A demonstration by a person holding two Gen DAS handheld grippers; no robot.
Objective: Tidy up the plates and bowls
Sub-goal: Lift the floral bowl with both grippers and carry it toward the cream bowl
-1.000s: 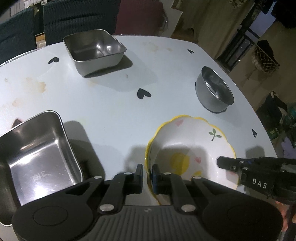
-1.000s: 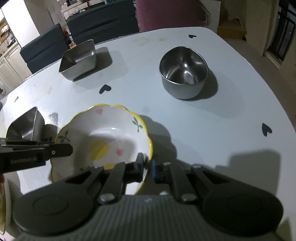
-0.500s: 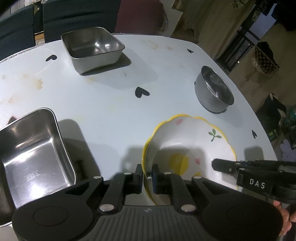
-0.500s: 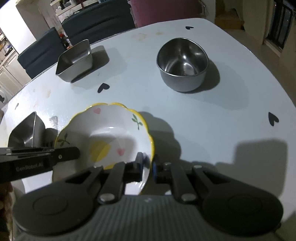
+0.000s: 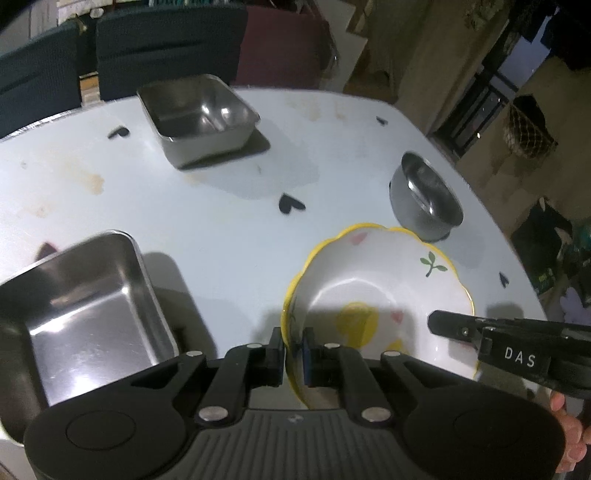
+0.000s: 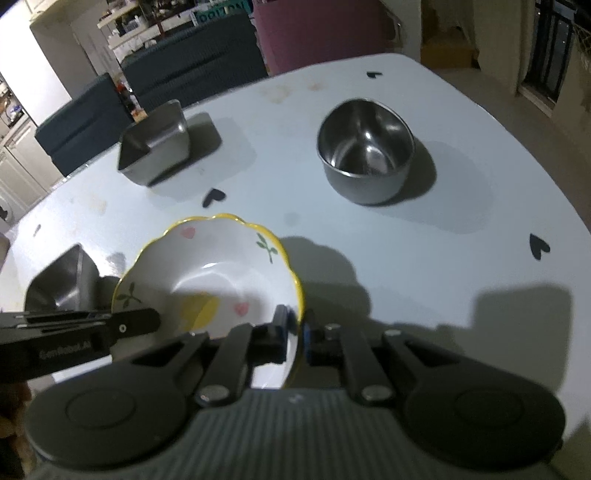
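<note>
A white ceramic bowl with a yellow scalloped rim (image 5: 384, 291) (image 6: 218, 273) is held above the white table between both grippers. My left gripper (image 5: 293, 354) is shut on its left rim. My right gripper (image 6: 294, 334) is shut on its right rim and shows side-on in the left wrist view (image 5: 491, 338). A round steel bowl (image 5: 424, 199) (image 6: 365, 151) stands beyond on the right. A square steel pan (image 5: 199, 114) (image 6: 155, 147) stands at the far side. A second square steel pan (image 5: 77, 306) (image 6: 61, 282) sits close on the left.
The white table (image 5: 221, 206) (image 6: 461, 206) has black heart marks and brown stains. Dark blue chairs (image 6: 192, 70) and a maroon chair (image 6: 325, 33) stand at its far edge. The table's right edge drops to the floor (image 5: 532, 206).
Both grippers have lifted the ceramic bowl off the table and carried it slightly forward. The steel bowl and pans have not moved.
</note>
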